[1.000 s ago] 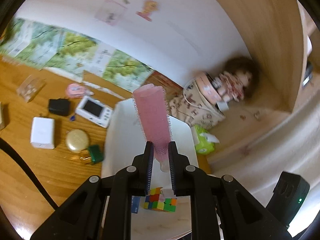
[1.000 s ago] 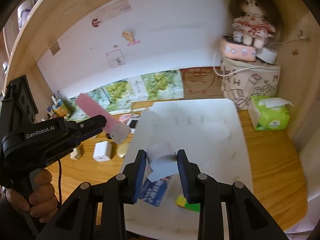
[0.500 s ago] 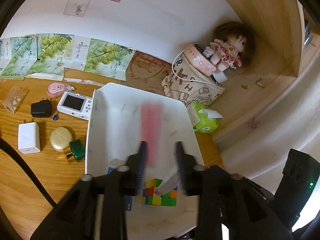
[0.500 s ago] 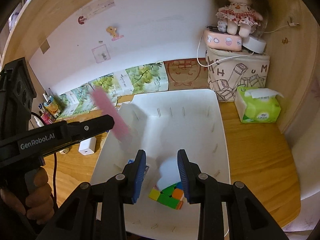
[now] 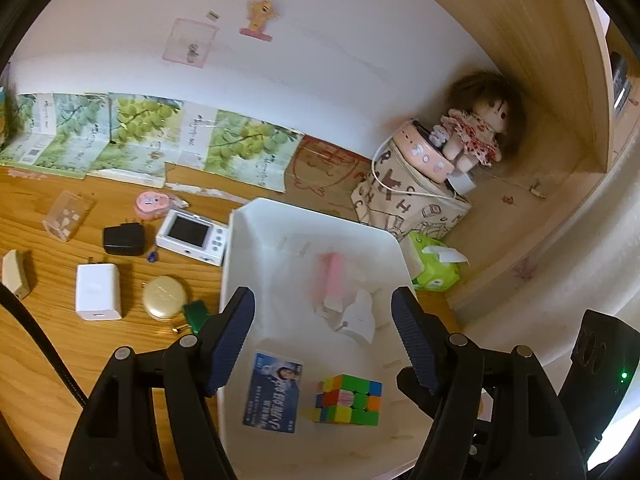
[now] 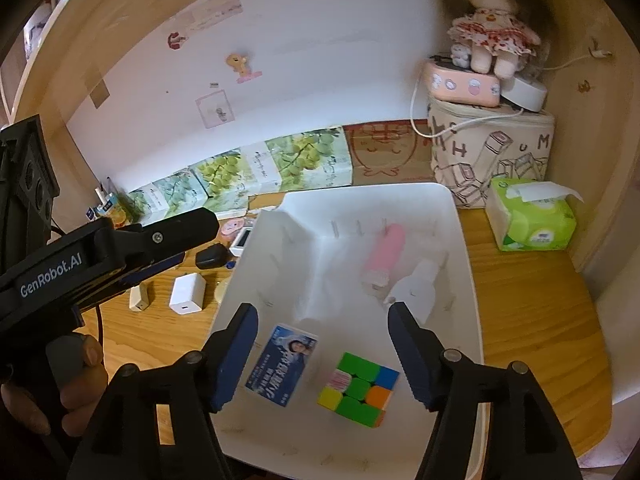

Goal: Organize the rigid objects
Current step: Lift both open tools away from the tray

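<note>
Claws (image 5: 322, 334) (image 6: 322, 350) opening — empty, pink roller (image 5: 333, 280) (blurred), white bin (image 5: 256, 240)

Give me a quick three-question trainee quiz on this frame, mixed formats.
1. True or false: the puzzle cube lies inside the white bin.
2. Multiple choice: which thing is on the desk outside the bin? A) the white charger B) the blue card C) the pink roller
3. Fill in: the green tissue pack sits in front of the printed ____ that has the doll on top.

Key: 1 true; 2 A; 3 bag.
</note>
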A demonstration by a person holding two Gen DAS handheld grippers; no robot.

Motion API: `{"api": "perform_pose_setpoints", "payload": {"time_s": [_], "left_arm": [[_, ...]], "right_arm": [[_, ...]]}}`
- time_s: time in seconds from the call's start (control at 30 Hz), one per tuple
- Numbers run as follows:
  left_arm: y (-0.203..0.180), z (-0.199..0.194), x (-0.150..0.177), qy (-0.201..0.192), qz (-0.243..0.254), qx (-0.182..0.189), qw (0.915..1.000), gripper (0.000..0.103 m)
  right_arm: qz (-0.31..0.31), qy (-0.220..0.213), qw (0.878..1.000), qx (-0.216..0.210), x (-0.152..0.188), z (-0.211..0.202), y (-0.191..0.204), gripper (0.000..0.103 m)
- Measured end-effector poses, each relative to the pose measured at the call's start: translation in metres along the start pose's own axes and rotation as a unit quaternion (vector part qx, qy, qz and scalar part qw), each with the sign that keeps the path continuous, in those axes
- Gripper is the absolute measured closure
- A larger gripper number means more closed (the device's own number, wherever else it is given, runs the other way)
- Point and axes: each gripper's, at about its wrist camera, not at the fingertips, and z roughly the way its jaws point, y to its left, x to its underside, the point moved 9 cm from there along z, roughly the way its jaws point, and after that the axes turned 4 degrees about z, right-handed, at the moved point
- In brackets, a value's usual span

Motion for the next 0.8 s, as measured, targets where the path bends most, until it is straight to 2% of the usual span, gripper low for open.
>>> {"api": "perform_pose_setpoints", "payload": {"time_s": [0.3,0.73,0.8], "left_arm": [[0.039,-0.023,-0.005,-0.002,-0.01,-0.023,0.9997,0.027],[0.116,-0.064,-0.017,0.0,-0.027,-0.055,0.9981,0.026],[0.126,-0.068,-0.018,0.0,-0.027,-0.059,0.9979,0.026]], "right_arm": [[-0.01,0.0,1.0,-0.013,-0.001,0.008,0.044,0.031],[-0.017,0.001,0.999,-0.035,0.003,0.026,0.123,0.03],[-0.016,-0.001,0.999,-0.038,0.004,0.029,0.137,0.027]]}}
